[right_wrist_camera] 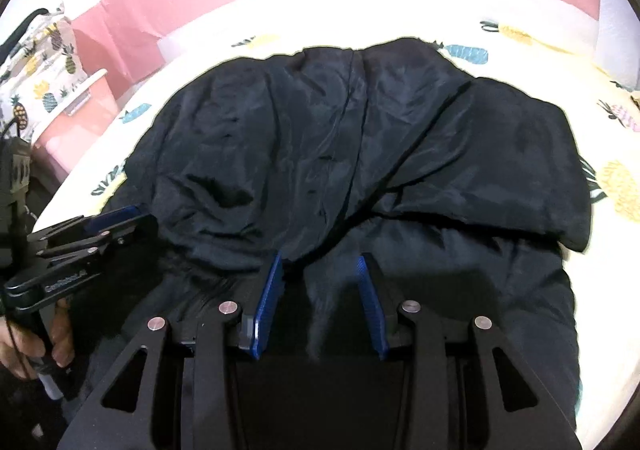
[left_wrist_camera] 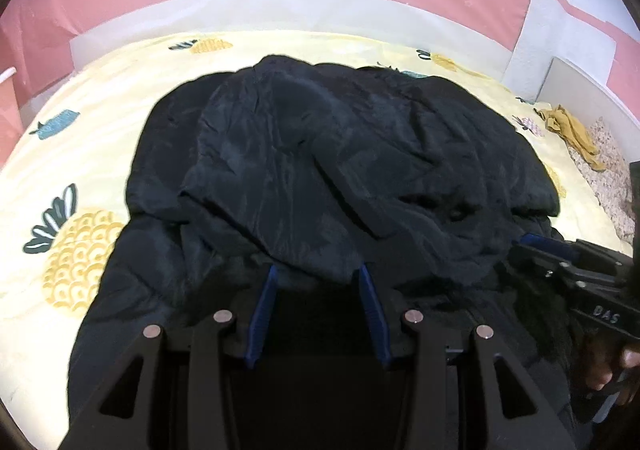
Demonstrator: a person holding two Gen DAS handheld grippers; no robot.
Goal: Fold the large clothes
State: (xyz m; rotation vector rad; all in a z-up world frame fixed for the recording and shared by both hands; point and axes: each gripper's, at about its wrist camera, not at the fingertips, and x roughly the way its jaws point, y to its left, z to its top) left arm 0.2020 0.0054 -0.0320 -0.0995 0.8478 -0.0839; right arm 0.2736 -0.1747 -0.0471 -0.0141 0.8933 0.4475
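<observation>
A large black padded jacket [left_wrist_camera: 340,154] lies spread across the pineapple-print bed sheet [left_wrist_camera: 100,138], its shiny lining facing up and one layer doubled over. My left gripper [left_wrist_camera: 318,270] is closed on the thick near edge, and dark fabric fills the gap between its blue pads. My right gripper [right_wrist_camera: 320,260] grips the same near edge further along the jacket [right_wrist_camera: 360,138], with furry dark trim bunched between its pads. Each gripper also shows from the side in the other's view: the right gripper [left_wrist_camera: 524,242] and the left gripper [right_wrist_camera: 132,214], both with their tips on the jacket's edge.
A mustard-yellow cloth [left_wrist_camera: 572,130] lies on the bed at the far right by a white panel. A pink wall runs behind the bed. A pink stand [right_wrist_camera: 84,102] and a pineapple-print cushion [right_wrist_camera: 40,62] sit off the left side. A person's hand [right_wrist_camera: 60,334] holds the left gripper's handle.
</observation>
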